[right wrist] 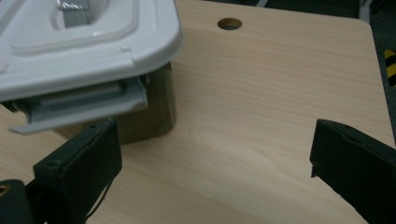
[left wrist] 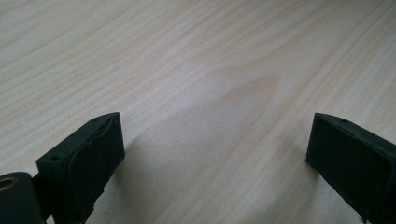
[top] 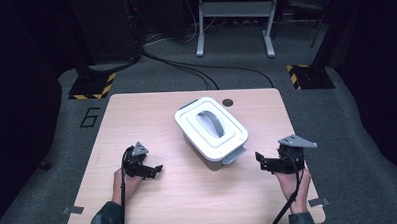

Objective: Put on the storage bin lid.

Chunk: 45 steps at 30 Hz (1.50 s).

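Pale wood desk [top: 136, 114], high view: white lidded box [top: 212, 129] with grey handle [top: 212, 122] at centre; left tool [top: 156, 169] near the box's left, right tool [top: 258, 159] just beside its grey latch [top: 234, 156].

Left gripper view: left tool [left wrist: 215, 144] spread wide over bare desk [left wrist: 196, 60].

Right gripper view: right tool [right wrist: 217, 149] spread, nothing pinched; box [right wrist: 84, 42] upper left, latch [right wrist: 79, 107] above the left jaw; desk hole [right wrist: 229, 23] beyond the box.

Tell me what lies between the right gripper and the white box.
Nothing: in the high view, only bare table separates the open right gripper from the white box. Its grey latch faces the gripper.
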Each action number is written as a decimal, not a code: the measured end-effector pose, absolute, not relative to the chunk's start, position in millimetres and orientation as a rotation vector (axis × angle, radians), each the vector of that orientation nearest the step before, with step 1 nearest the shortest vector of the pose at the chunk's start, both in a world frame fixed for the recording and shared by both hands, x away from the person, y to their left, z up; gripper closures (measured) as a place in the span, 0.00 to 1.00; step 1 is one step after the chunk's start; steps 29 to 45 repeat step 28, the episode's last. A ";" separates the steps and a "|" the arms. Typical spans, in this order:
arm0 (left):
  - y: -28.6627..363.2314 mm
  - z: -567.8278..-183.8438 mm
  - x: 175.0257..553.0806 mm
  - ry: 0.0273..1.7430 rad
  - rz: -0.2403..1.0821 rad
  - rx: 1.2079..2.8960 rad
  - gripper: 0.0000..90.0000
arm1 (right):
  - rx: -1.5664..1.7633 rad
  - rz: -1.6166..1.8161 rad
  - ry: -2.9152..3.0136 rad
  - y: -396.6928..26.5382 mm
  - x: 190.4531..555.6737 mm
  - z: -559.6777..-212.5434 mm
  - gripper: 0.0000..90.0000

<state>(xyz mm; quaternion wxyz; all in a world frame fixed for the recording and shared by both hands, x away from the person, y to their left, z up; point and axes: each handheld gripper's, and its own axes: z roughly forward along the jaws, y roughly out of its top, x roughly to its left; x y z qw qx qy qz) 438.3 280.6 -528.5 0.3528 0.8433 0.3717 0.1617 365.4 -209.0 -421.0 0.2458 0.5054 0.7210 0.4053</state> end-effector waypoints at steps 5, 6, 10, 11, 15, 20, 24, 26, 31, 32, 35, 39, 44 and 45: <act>280.6 -528.5 438.2 0.965 0.418 2.177 0.05 | 1.464 1.072 1.953 -225.1 354.0 -453.3 0.01; 280.7 -528.5 438.3 0.966 0.418 2.176 0.05 | 1.475 1.066 1.953 -227.2 352.8 -458.3 0.01; 280.7 -528.5 438.2 0.966 0.418 2.176 0.05 | 1.561 1.051 1.935 -236.6 346.5 -486.4 0.01; 280.7 -528.5 438.2 0.966 0.418 2.176 0.05 | 1.576 1.044 1.933 -238.0 345.7 -492.8 0.01; 281.0 -528.4 438.4 0.965 0.421 2.177 0.05 | 1.620 0.977 1.929 -237.6 343.5 -515.2 0.02; 280.9 -528.5 438.3 0.968 0.418 2.174 0.05 | 1.627 0.925 1.912 -236.8 344.6 -527.2 0.03; 280.9 -528.5 438.3 0.968 0.419 2.174 0.05 | 1.622 0.892 1.919 -235.6 347.5 -528.4 0.02; 280.9 -528.4 438.2 0.969 0.420 2.174 0.05 | 1.610 0.862 1.925 -233.6 347.9 -528.8 0.01; 280.9 -528.5 438.2 0.970 0.420 2.174 0.05 | 1.597 0.836 1.934 -231.9 348.2 -529.1 0.01; 280.9 -528.5 438.2 0.970 0.420 2.174 0.05 | 1.597 0.836 1.934 -231.9 348.2 -529.1 0.01; 280.9 -528.5 438.2 0.970 0.420 2.174 0.05 | 1.597 0.836 1.934 -231.9 348.2 -529.1 0.01; 280.9 -528.5 438.2 0.970 0.420 2.174 0.05 | 1.597 0.836 1.934 -231.9 348.2 -529.1 0.01; 280.9 -528.5 438.2 0.970 0.420 2.174 0.05 | 1.597 0.836 1.934 -231.9 348.2 -529.1 0.01; 280.9 -528.5 438.2 0.970 0.420 2.174 0.05 | 1.597 0.836 1.934 -231.9 348.2 -529.1 0.01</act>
